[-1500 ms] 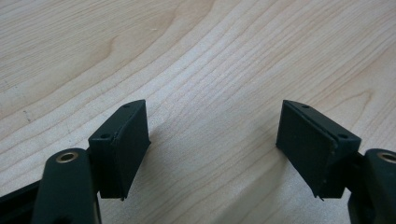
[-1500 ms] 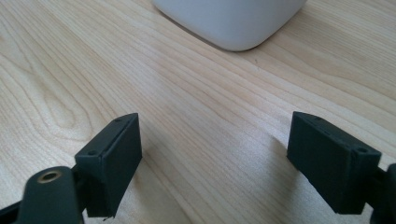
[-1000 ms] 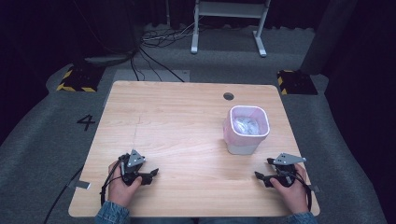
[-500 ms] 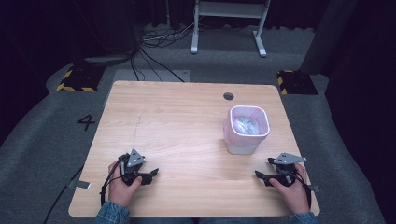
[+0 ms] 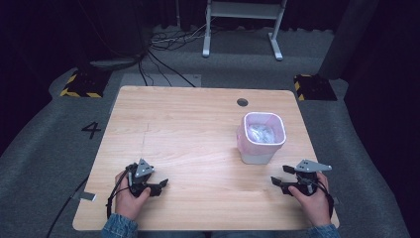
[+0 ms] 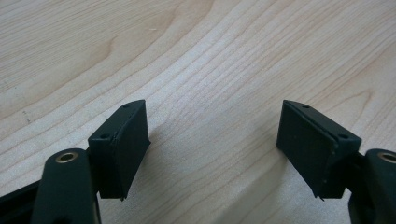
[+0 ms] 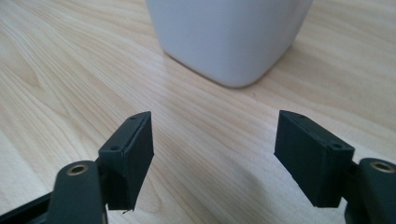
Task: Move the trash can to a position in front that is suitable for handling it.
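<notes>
Bin (image 5: 263,136), a small pale pink one with a white lower body, stands on the wooden table (image 5: 198,129) ahead of the right gripper (image 5: 287,179) and well apart from the left gripper (image 5: 157,185). In the right gripper view its top is cut off by the frame edge, so just the rounded white base (image 7: 229,42) shows, lying beyond the gap between the two black jaws and a little toward the right-hand jaw. From the high view something crumpled and shiny lies inside the bin, perhaps a clear liner or wrapping; what it is cannot be made out.

Both pairs of jaws stand wide apart with nothing between them. Between the left gripper's jaws (image 6: 212,135) there is bare wood grain, and nothing lies ahead of them. Between the right gripper's jaws (image 7: 212,140) is bare table too, with the bin's shadow just past them.

Each gripper rests near the table's near edge, held by a hand (image 5: 130,197) in a blue denim sleeve on the left and another hand (image 5: 313,198) on the right. A grey three-cornered plate tops each gripper.

Farther off, a small round hole (image 5: 242,102) sits in the table near its far edge. A large "4" (image 5: 91,130) is marked on the grey floor to the left of the table. Two blocks with yellow and black stripes (image 5: 79,85) sit on the floor, and a white metal stand (image 5: 241,20) rises beyond, with dark cables trailing near it
</notes>
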A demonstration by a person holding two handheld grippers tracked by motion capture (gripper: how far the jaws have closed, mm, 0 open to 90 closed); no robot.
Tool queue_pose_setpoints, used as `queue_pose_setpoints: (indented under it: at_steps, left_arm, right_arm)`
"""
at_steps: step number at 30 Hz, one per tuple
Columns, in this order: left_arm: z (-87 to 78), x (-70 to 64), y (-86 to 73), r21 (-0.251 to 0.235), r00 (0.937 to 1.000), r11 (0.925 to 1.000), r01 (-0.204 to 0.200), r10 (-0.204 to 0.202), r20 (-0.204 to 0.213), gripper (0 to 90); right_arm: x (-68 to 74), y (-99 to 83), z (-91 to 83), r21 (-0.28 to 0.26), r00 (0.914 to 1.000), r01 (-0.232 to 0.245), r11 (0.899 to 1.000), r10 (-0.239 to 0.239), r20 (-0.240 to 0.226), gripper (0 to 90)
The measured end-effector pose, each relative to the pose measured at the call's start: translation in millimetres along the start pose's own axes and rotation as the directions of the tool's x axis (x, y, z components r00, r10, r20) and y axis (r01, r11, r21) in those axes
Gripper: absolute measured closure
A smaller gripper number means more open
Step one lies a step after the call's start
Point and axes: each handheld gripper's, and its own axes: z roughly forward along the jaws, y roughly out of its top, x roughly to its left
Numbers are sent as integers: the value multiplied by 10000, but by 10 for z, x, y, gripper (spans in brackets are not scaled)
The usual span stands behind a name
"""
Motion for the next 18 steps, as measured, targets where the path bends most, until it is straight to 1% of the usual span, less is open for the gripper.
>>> queue_pose_setpoints:
  at_steps: [3, 7, 8, 9, 10, 11, 12, 16, 18]
  left_arm:
    - [0, -1, -1, 13, 10000, 10000, 21, -21, 11, 247]
    - [0, 0, 0, 5, 10000, 10000, 3, -3, 2, 247]
    - [1, 0, 0, -4, 10000, 10000, 6, -6, 12, 247]
    - [1, 1, 0, -3, 10000, 10000, 4, -4, 14, 247]
    - [0, -1, 0, 9, 10000, 10000, 16, -16, 6, 247]
    - [0, 0, 0, -2, 10000, 10000, 11, -11, 11, 247]
    - [1, 0, -1, -2, 10000, 10000, 15, -15, 19, 247]
    - [0, 0, 0, 4, 10000, 10000, 5, -5, 3, 247]
    - [0, 0, 0, -2, 10000, 10000, -4, 4, -4, 247]
  right_arm:
    - [30, 88, -55, 16, 9994, 353, 9994, -353, 42, 278]
    - [54, 208, -139, -195, 9989, 463, 9987, -462, 44, 277]
    - [61, 273, -182, -285, 9989, 476, 9985, -475, 55, 279]
    - [61, 273, -182, -285, 9989, 476, 9985, -475, 55, 279]
    - [61, 338, -221, -321, 9986, 534, 9981, -532, 80, 280]
    - [61, 338, -221, -321, 9986, 534, 9981, -532, 80, 280]
    - [64, 369, -238, -339, 9980, 631, 9974, -628, 87, 279]
    - [88, 474, -300, -564, 9973, 707, 9959, -694, 237, 278]
    - [98, 528, -330, -720, 9962, 846, 9938, -829, 262, 278]
